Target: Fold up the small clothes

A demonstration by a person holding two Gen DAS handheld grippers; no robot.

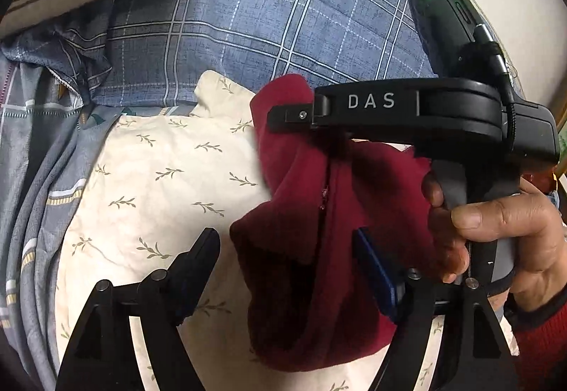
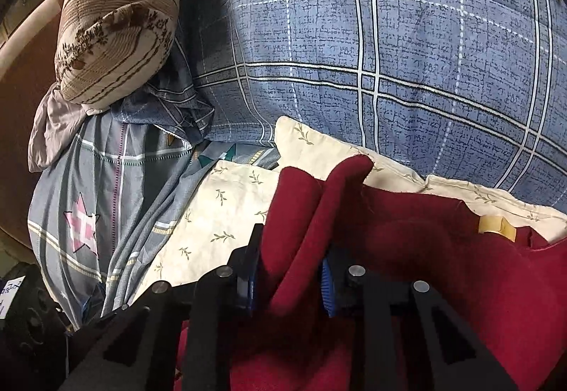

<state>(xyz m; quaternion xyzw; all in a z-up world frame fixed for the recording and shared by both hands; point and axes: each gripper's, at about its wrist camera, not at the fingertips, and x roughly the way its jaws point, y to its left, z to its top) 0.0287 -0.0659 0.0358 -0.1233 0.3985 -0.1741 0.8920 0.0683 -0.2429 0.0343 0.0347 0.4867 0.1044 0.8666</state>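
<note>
Left wrist view: the left hand-held gripper (image 1: 287,263) stands wide open around a red garment (image 1: 319,213) hanging over the cream sheet (image 1: 159,178). Right wrist view: the right hand-held gripper (image 2: 288,270) pinches a fold of it. Mid-fold, probably; next, lay it flat.

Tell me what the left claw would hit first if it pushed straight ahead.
Probably the dark red knit garment hanging between its open fingers, held up by the right claw; depth is hard to judge.
</note>
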